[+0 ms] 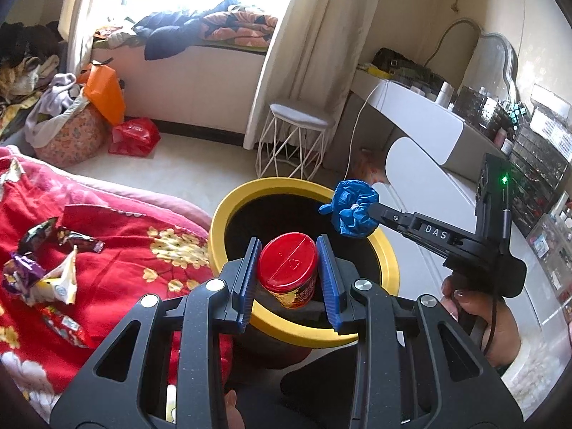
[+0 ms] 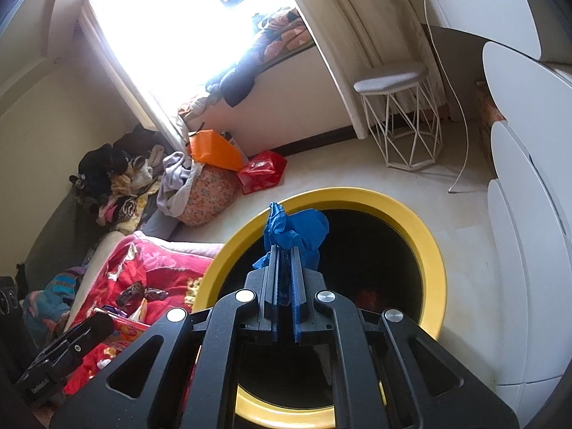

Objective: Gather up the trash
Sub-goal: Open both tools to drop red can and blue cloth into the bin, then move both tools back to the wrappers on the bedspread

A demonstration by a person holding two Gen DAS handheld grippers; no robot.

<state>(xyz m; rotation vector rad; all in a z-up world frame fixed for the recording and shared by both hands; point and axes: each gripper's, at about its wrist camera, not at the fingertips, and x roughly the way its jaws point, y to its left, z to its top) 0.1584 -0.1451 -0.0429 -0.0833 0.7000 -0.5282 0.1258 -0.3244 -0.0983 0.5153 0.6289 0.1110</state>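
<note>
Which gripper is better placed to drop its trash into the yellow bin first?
Left, slightly: the left gripper holds the red-lidded can well inside the yellow bin rim, while the right gripper's blue wad hangs nearer the rim.

Black grippers (image 1: 288, 268), blue-padded jaws

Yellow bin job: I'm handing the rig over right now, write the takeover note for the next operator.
Left gripper: shut on the red-lidded can, held above the mouth of the yellow bin.
Right gripper: shut on a crumpled blue glove, also over the bin opening.
Done: both items lifted and brought to the bin; something red already lies inside it.
Left: release the can and the glove into the bin, then collect the snack wrappers lying on the red blanket beside the bin.
</note>
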